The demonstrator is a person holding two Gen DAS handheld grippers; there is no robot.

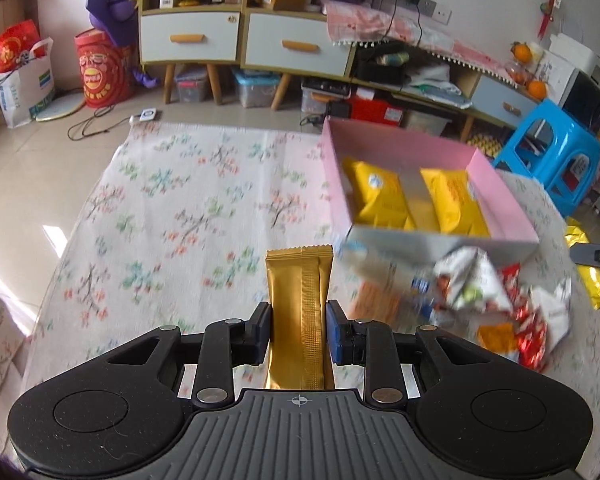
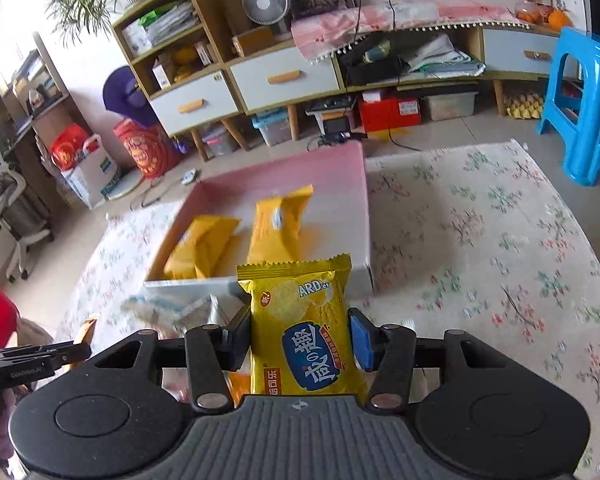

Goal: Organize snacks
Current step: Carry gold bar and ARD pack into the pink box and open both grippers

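Left wrist view: my left gripper [image 1: 299, 330] had its jaws drawn narrow, pressing both sides of a slim gold foil stick packet [image 1: 300, 312], crimped flat at its top and standing straight up between them. Ahead and right of the jaws sat a shallow pink cardboard box [image 1: 416, 148] holding glossy yellow pouches [image 1: 376, 194]; a loose heap of crinkled wrappers [image 1: 472, 284] lay in front of it on the floral cloth [image 1: 180, 200]. My right gripper [image 2: 299, 334] had its jaws set moderately apart, clamped on a puffy yellow cracker packet [image 2: 304, 320], just before the box.
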